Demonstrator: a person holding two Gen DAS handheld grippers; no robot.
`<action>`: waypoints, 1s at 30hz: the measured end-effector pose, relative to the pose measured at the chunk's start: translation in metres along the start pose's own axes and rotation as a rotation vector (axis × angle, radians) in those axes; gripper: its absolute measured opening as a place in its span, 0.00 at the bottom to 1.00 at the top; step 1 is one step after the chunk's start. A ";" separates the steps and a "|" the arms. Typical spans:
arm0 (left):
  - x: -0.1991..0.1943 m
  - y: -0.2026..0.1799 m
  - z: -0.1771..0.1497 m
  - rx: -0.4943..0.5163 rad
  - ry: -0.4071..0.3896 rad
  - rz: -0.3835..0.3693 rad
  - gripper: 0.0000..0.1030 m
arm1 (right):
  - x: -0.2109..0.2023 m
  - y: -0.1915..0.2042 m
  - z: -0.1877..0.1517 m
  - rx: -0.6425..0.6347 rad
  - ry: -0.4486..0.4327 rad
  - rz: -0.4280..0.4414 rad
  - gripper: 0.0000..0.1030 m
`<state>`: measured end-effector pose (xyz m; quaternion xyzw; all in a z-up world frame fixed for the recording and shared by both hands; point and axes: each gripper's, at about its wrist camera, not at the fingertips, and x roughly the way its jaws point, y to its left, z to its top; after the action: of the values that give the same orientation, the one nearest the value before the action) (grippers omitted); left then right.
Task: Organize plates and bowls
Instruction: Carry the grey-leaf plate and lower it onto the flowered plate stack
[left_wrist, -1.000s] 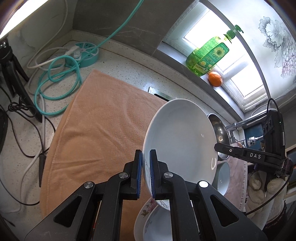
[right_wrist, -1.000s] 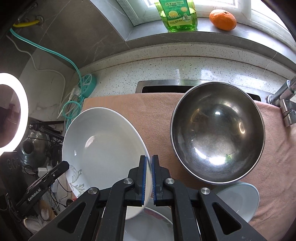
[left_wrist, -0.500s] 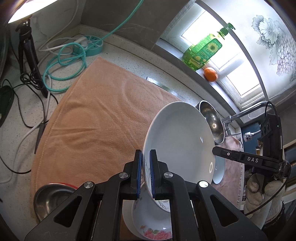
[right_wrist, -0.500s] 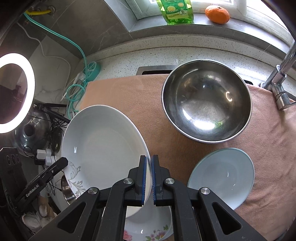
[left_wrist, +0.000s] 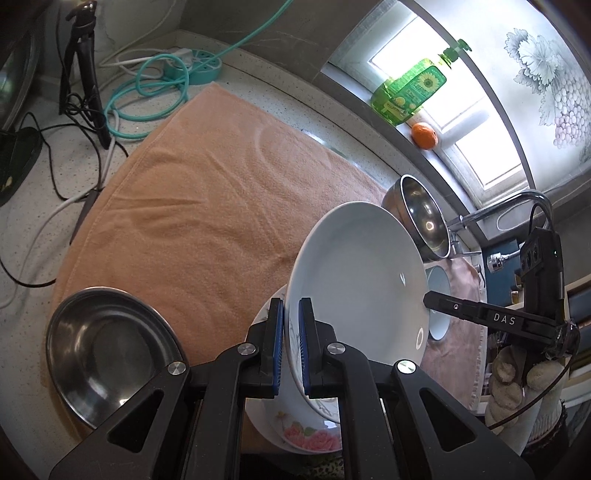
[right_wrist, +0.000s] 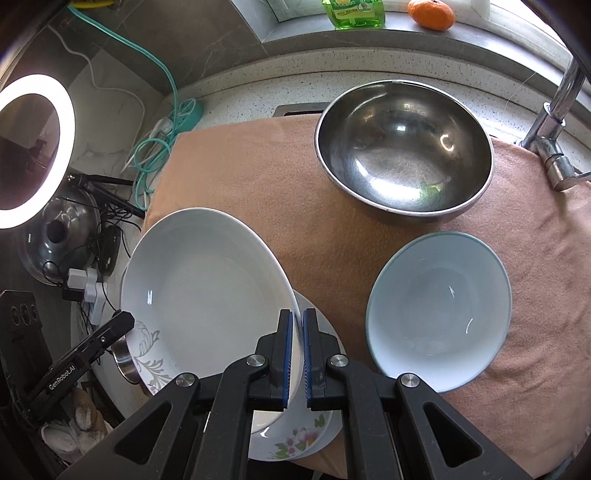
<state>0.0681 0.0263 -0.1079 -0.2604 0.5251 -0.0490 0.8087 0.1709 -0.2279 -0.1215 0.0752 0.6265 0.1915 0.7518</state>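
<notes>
Home kitchen: faucet, dish soap.

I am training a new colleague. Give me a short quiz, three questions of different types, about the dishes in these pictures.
1. True or false: both tools grip the same white plate.
2. What lies directly beneath it? A) the steel bowl B) the floral plate C) bare towel
3. Fill in: the pale blue bowl rests on the ___.

Key: 1 true: left tool and right tool clamp opposite rims. 2 B: floral plate. 3 towel.

White plate with grey leaf scroll, peach towel
</notes>
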 end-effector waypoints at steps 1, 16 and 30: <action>0.000 0.001 -0.002 -0.004 0.001 0.001 0.06 | 0.001 0.000 -0.002 -0.004 0.002 -0.002 0.05; 0.007 0.002 -0.029 -0.018 0.024 0.016 0.06 | 0.009 -0.008 -0.026 -0.026 0.044 -0.017 0.05; 0.015 0.006 -0.042 -0.038 0.048 0.029 0.06 | 0.020 -0.017 -0.043 -0.043 0.090 -0.022 0.05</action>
<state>0.0366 0.0102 -0.1360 -0.2669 0.5488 -0.0332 0.7915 0.1350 -0.2417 -0.1546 0.0434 0.6560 0.1996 0.7265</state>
